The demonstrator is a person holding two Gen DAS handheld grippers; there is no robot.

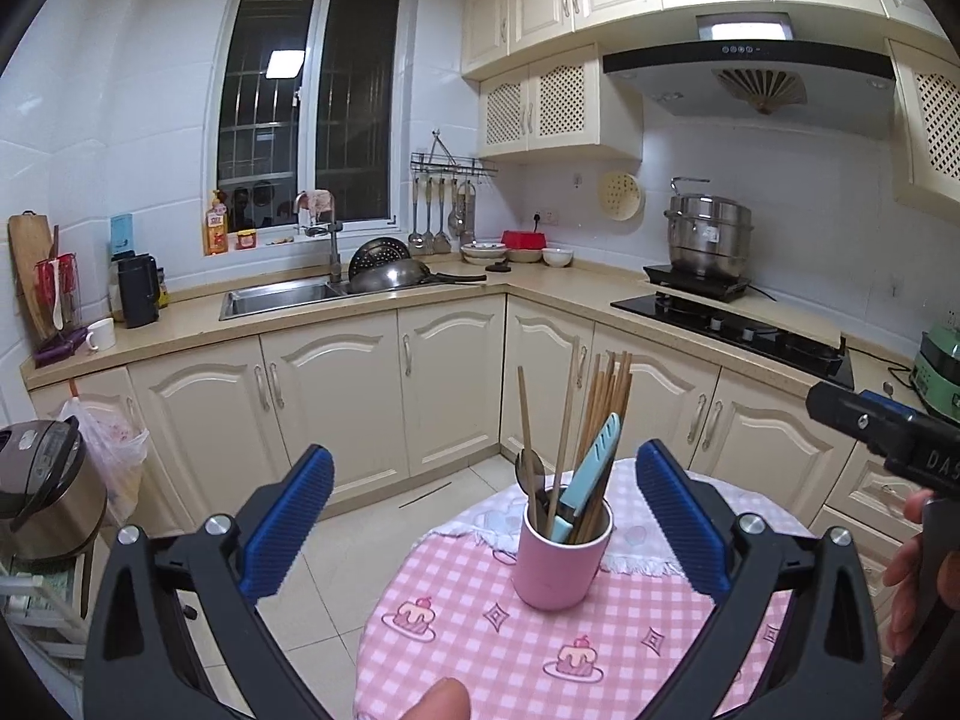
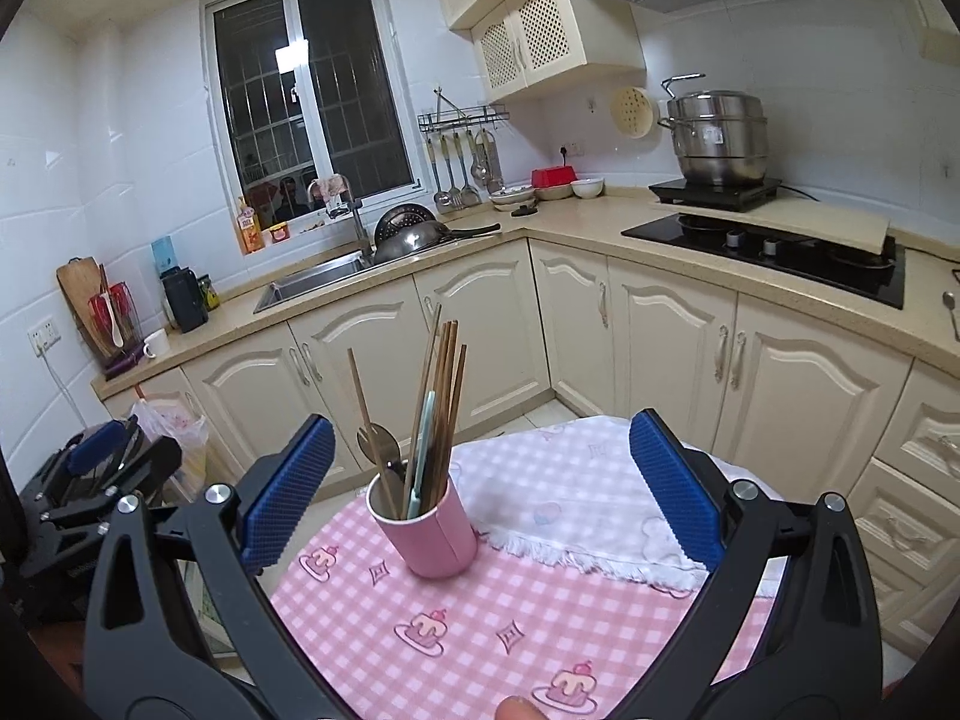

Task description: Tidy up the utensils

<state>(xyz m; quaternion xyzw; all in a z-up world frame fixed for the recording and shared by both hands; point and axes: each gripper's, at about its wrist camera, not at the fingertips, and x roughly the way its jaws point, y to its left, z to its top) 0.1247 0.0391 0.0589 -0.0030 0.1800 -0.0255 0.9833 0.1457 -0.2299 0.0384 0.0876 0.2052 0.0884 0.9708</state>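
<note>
A pink cup point(image 1: 561, 561) stands upright on the round table with the pink checked cloth point(image 1: 468, 648). It holds several wooden chopsticks point(image 1: 603, 396), a light blue knife point(image 1: 591, 468) and a metal spoon point(image 1: 529, 471). My left gripper point(image 1: 485, 516) is open and empty, its blue pads on either side of the cup, a little short of it. In the right wrist view the cup point(image 2: 429, 540) stands left of centre between the pads. My right gripper point(image 2: 480, 480) is open and empty above the table.
A white towel point(image 2: 576, 498) lies on the far half of the table. Behind it run the cabinets, sink point(image 1: 282, 294) and hob point(image 1: 738, 324). A rice cooker point(image 1: 45, 492) stands at left. The left gripper point(image 2: 102, 468) shows at left in the right wrist view.
</note>
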